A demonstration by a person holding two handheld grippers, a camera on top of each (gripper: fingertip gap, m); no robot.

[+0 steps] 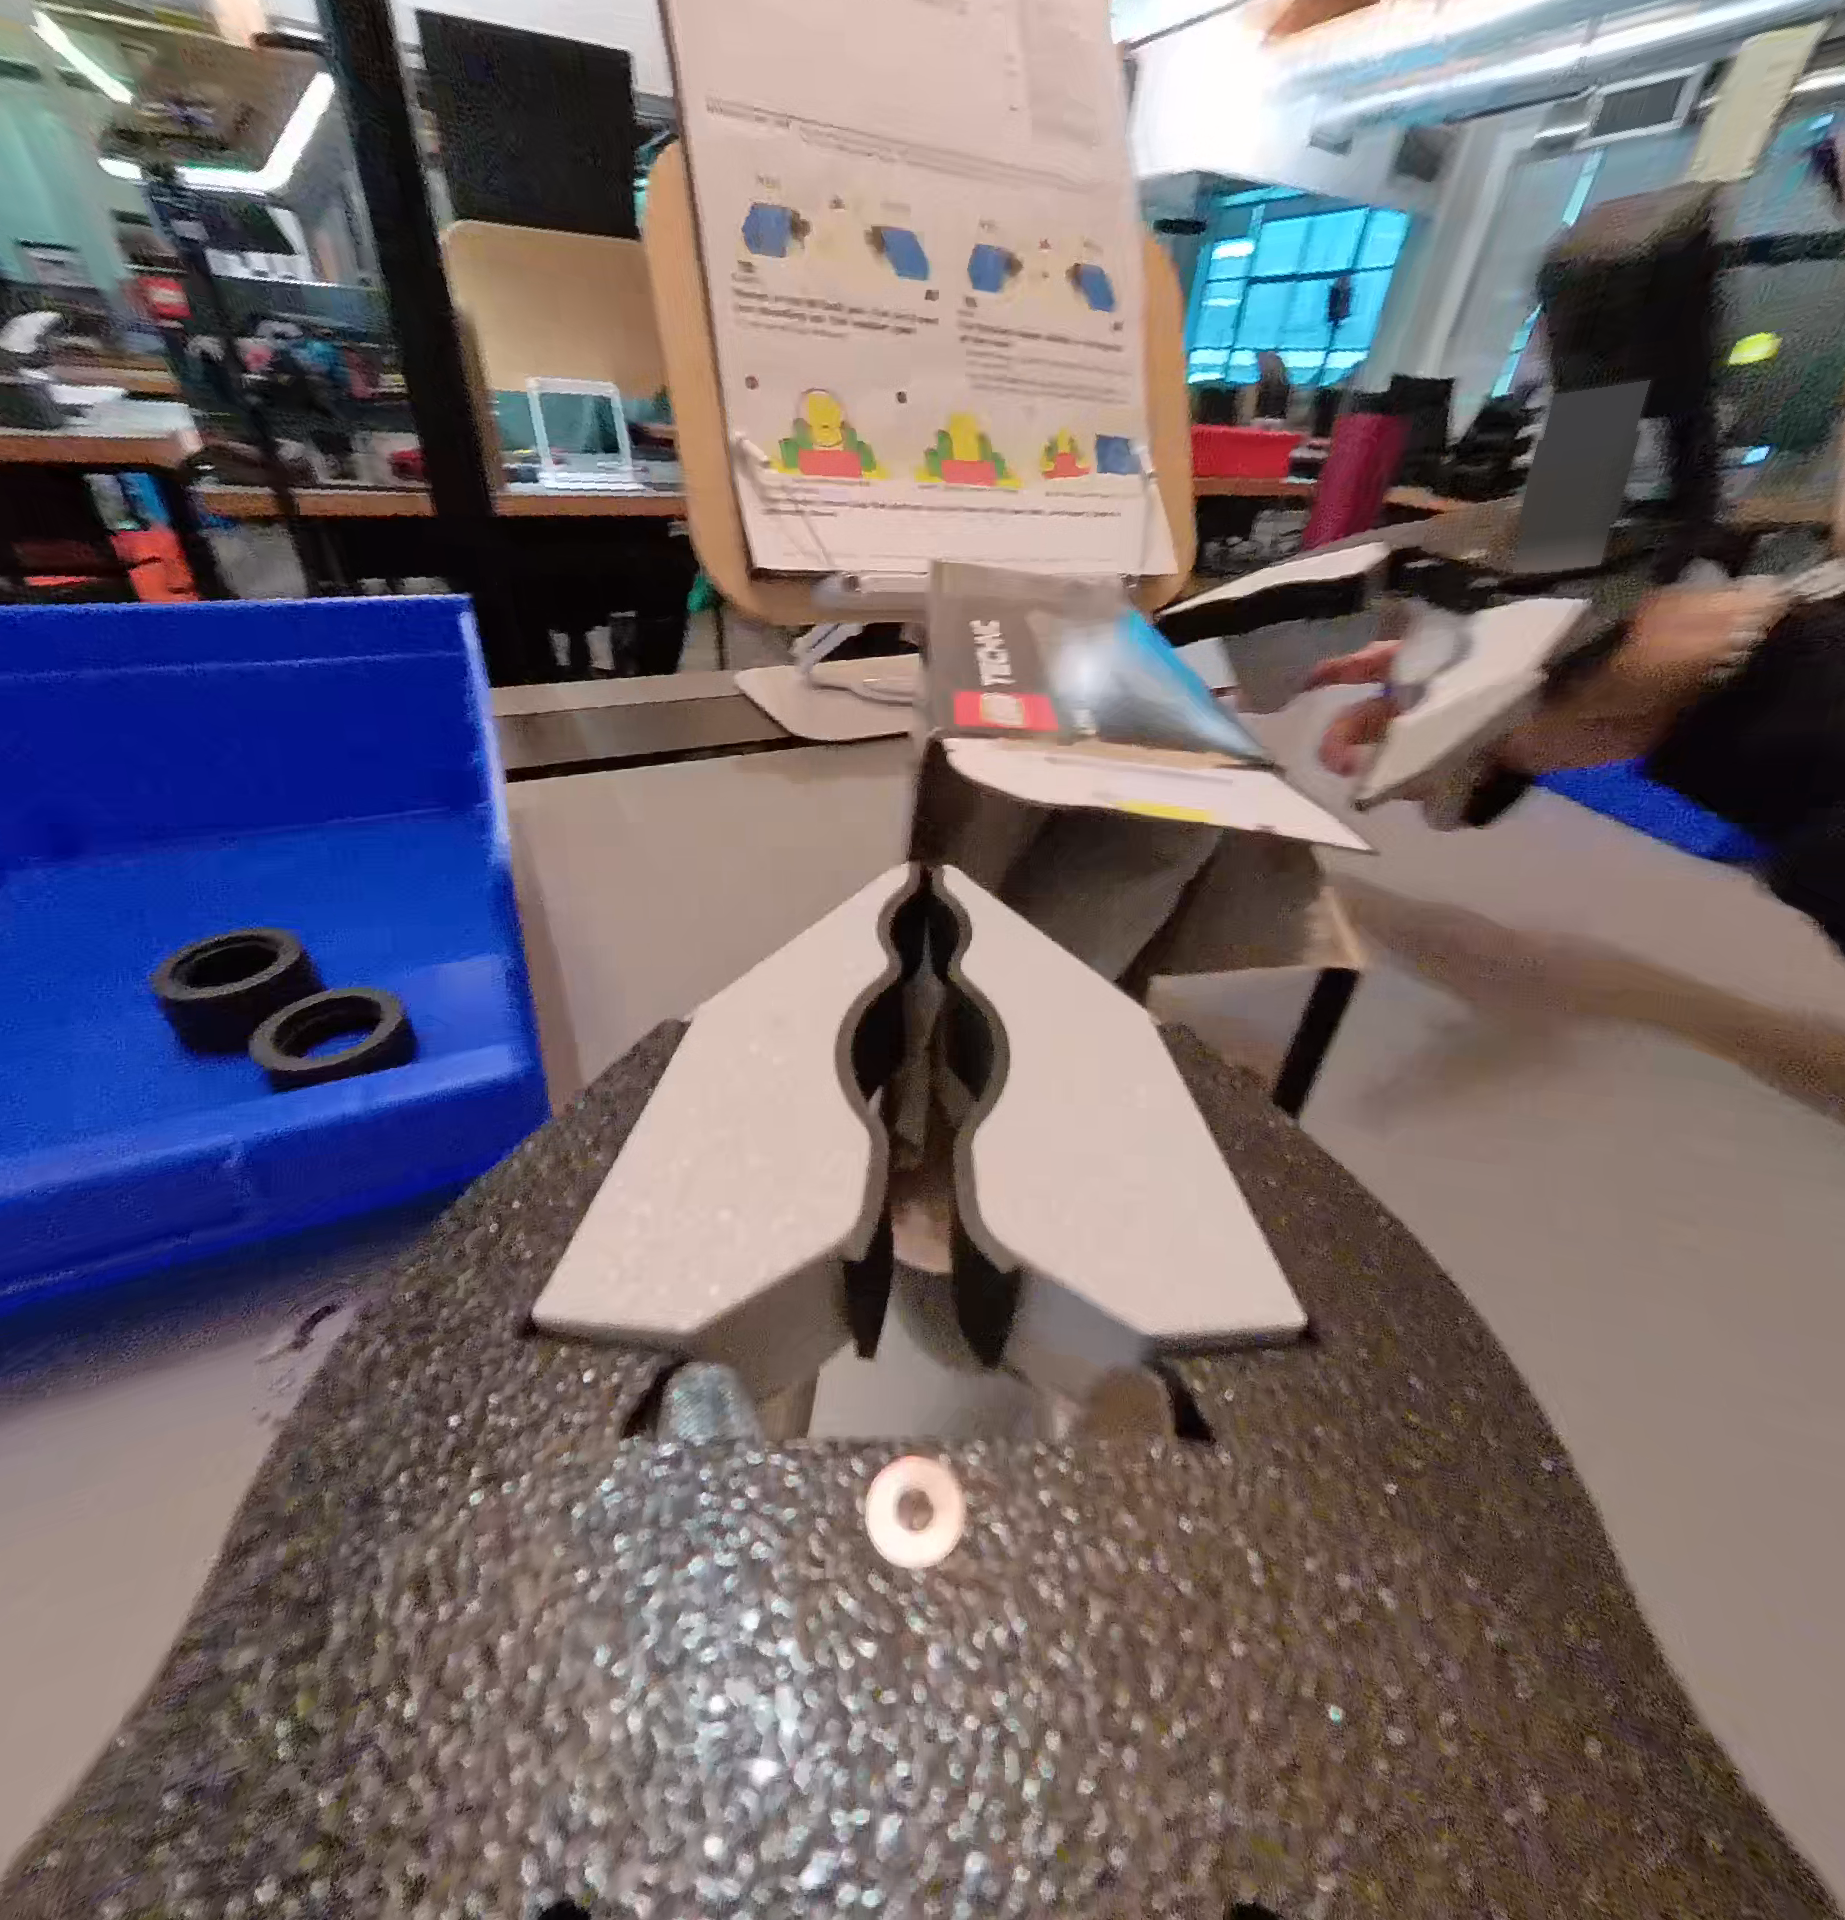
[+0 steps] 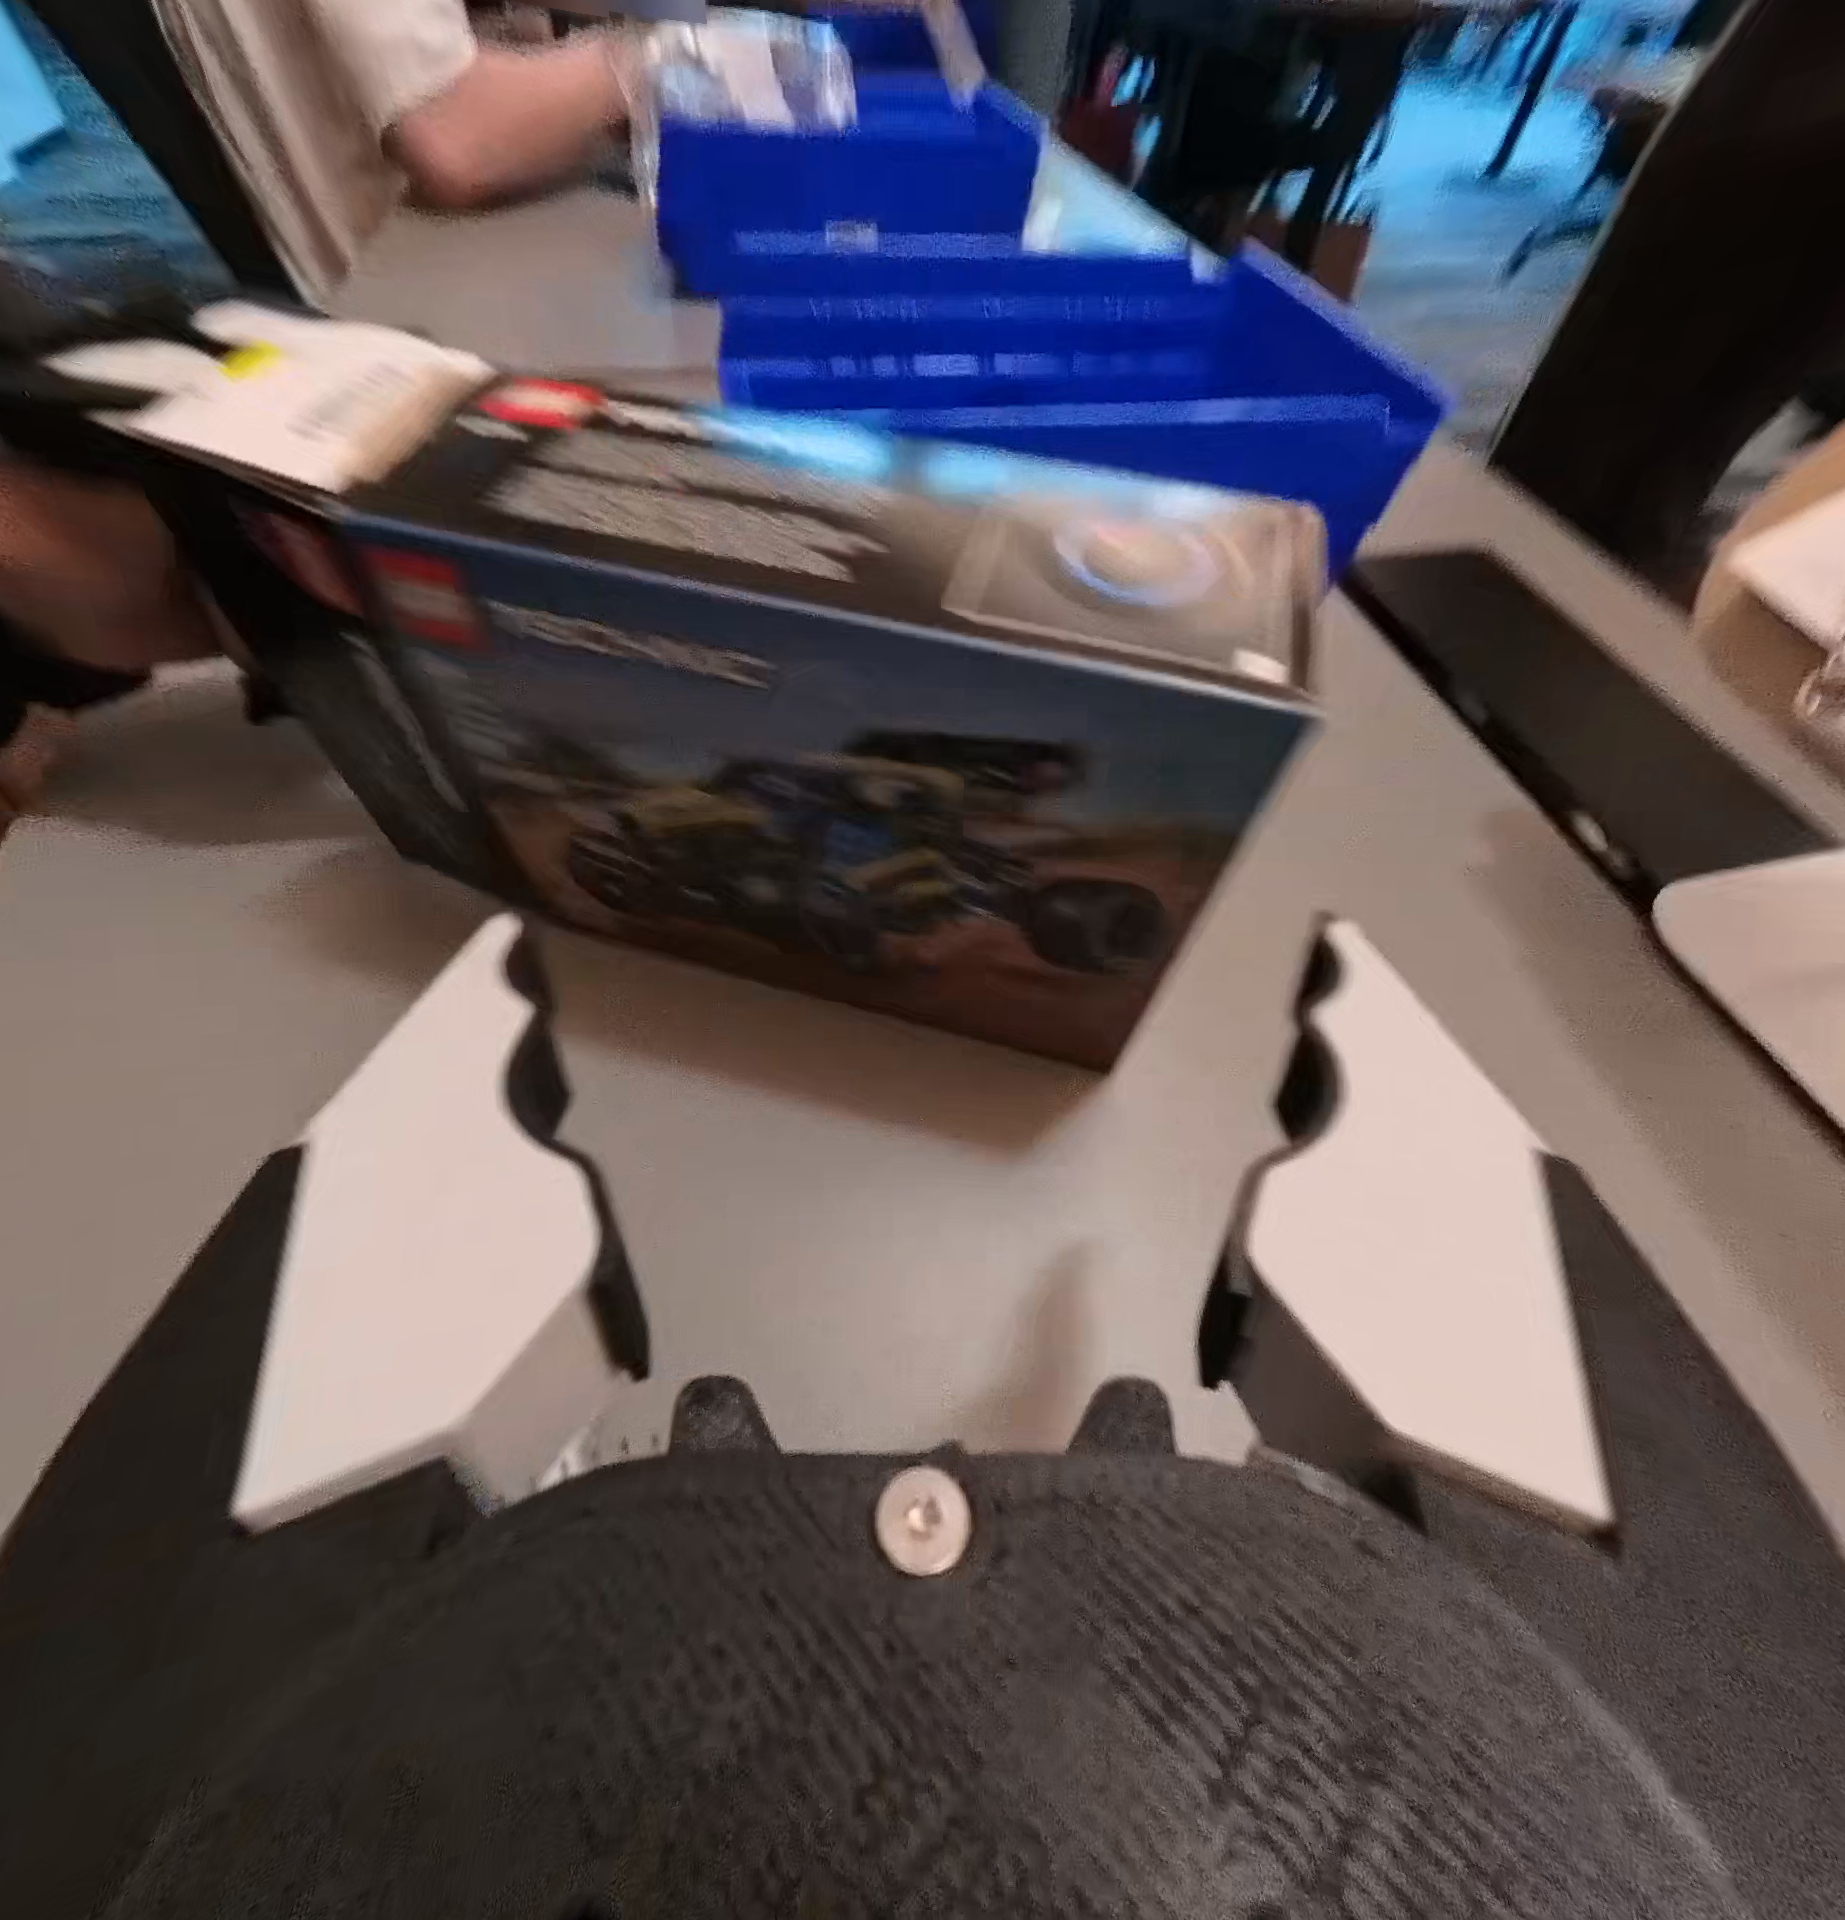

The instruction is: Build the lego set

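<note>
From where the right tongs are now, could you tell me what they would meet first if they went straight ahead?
Most likely the lego box. It stands on the table directly ahead of the open right tongs, its pictured front face towards them. The frame is blurred, so the gap is uncertain.

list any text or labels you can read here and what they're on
I do not quote writing, so this is only where it stands:
lego box: brand logo and lettering, motion-blurred in the right wrist view.
White label on its flap: too blurred.
Instruction sheet on the stand: print too small.
</note>
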